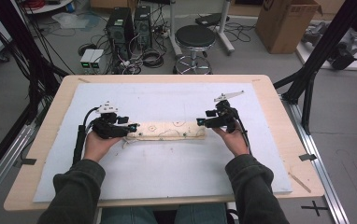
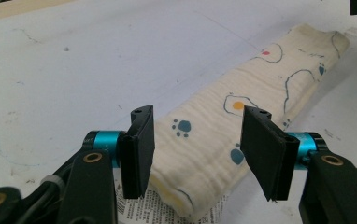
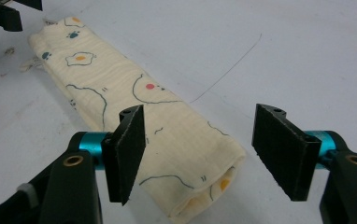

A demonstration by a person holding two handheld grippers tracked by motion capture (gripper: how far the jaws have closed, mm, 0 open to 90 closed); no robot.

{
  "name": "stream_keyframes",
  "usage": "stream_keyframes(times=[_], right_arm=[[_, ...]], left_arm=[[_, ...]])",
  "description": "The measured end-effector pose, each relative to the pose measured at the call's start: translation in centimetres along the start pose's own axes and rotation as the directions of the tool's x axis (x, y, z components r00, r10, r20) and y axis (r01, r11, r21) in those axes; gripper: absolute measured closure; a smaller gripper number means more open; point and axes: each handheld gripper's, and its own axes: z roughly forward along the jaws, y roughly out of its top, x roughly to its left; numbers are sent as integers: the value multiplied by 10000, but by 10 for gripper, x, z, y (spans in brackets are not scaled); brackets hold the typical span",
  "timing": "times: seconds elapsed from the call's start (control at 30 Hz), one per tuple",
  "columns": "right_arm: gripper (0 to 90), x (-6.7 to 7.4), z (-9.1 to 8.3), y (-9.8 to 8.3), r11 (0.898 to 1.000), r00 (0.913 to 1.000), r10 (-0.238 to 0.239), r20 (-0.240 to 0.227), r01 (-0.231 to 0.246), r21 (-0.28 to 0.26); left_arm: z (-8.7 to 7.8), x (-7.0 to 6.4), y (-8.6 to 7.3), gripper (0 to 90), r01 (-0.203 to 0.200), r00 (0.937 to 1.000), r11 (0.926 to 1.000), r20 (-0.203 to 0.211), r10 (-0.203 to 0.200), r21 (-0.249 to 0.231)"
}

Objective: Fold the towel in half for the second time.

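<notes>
A cream cloth (image 1: 167, 130) printed with paw prints and fried eggs lies folded into a long strip across the white mat (image 1: 167, 168). My left gripper (image 1: 132, 127) is at its left end and my right gripper (image 1: 200, 122) at its right end. In the left gripper view the left gripper (image 2: 199, 113) stands open, its jaws on either side of the cloth's (image 2: 242, 93) near end, the right pad clear of it. In the right gripper view the right gripper (image 3: 201, 112) is open too, straddling the cloth's (image 3: 120, 79) folded end.
The mat covers most of a wooden table (image 1: 279, 107). A printed label (image 2: 139, 205) sticks out under the cloth's left end. Beyond the table stand a black stool (image 1: 195, 37), computer towers (image 1: 120, 25) and a cardboard box (image 1: 286, 23). Black frame posts (image 1: 326, 46) rise at the right.
</notes>
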Motion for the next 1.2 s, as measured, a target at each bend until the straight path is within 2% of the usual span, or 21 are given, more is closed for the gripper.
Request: stream_keyframes(times=[0.13,0.47,0.53,0.73,1.2], right_arm=[[314,2,-2,0,10000,10000,-11,28,11,-58],[266,5,-5,2,9997,9999,-83,107,85,-227],[255,6,-6,2,9998,9999,-117,98,118,-180],[224,8,-8,2,9997,10000,-53,75,55,-239],[194,13,-19,0,9990,9999,-55,97,59,-446]], left_arm=[[-3,-2,1,431,71,10000,10000,45,-71,-68],[-12,-2,1,415,-102,9999,9999,15,102,-123],[-12,-3,1,412,-23,10000,9999,2,23,-164],[-14,-7,2,397,-185,9998,9997,45,186,-165],[-27,-9,-3,370,-228,9997,9995,60,229,-227]])
